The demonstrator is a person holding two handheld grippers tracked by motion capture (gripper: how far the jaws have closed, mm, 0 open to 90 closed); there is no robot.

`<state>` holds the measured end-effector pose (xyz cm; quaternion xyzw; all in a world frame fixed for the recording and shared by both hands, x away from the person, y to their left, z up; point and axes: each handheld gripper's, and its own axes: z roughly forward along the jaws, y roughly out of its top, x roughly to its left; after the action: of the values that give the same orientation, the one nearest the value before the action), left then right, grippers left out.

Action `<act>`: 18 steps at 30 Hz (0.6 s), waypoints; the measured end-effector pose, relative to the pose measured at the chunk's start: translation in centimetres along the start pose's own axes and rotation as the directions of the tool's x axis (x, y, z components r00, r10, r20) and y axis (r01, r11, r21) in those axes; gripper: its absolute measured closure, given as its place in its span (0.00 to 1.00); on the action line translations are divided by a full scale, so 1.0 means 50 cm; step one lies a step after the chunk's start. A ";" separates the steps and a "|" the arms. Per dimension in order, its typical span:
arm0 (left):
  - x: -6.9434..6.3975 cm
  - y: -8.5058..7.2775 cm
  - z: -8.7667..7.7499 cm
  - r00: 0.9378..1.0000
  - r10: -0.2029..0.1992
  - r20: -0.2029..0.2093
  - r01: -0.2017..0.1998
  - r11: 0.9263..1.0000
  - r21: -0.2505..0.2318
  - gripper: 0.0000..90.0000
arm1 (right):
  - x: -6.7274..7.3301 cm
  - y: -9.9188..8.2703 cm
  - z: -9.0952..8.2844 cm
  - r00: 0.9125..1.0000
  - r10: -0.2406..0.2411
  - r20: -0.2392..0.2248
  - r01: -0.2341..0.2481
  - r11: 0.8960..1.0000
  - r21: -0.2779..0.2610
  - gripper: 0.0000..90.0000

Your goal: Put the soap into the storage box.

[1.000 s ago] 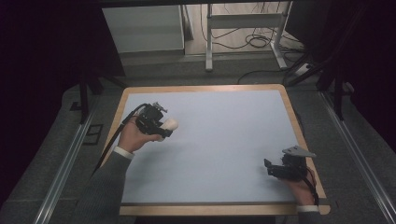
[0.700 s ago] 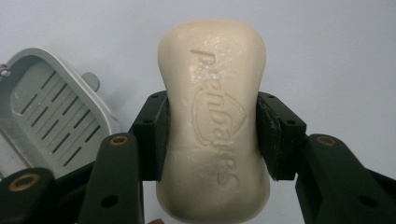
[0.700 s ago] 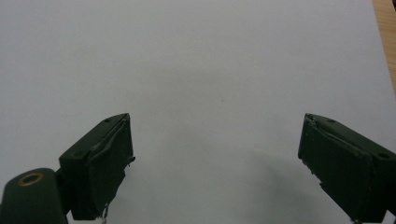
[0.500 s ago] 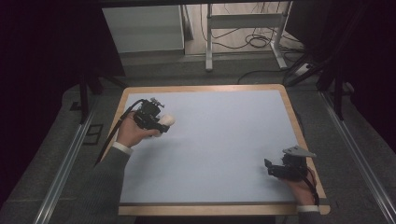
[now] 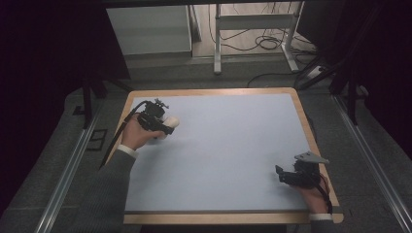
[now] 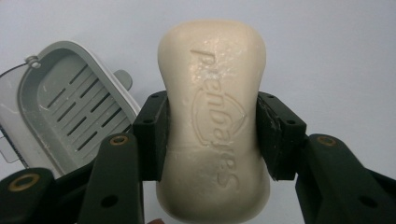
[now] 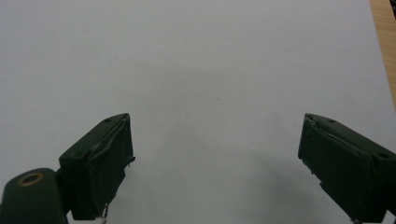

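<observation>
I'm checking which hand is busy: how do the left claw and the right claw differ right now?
The left claw is shut on a cream soap bar; the right claw stands open with nothing between its jaws. The left claw is above a grey soap dish; the right claw faces bare blue table. Both have black jaws.

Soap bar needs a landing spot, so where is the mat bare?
The blue mat lies bare from the left gripper, shut on the soap bar, across to the open right gripper. Crowded only beside the grey soap dish.
</observation>
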<state>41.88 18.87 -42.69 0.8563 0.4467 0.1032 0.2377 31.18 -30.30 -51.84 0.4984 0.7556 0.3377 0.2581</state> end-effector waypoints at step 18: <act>0.038 0.004 0.012 0.998 -0.053 -0.015 0.053 0.999 0.011 0.55 | -0.001 0.000 -0.001 1.000 0.001 0.001 -0.001 1.000 -0.002 0.11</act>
<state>43.37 20.11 -43.17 0.8448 0.4716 0.1006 0.2319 31.18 -30.38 -51.82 0.4986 0.7551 0.3382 0.2587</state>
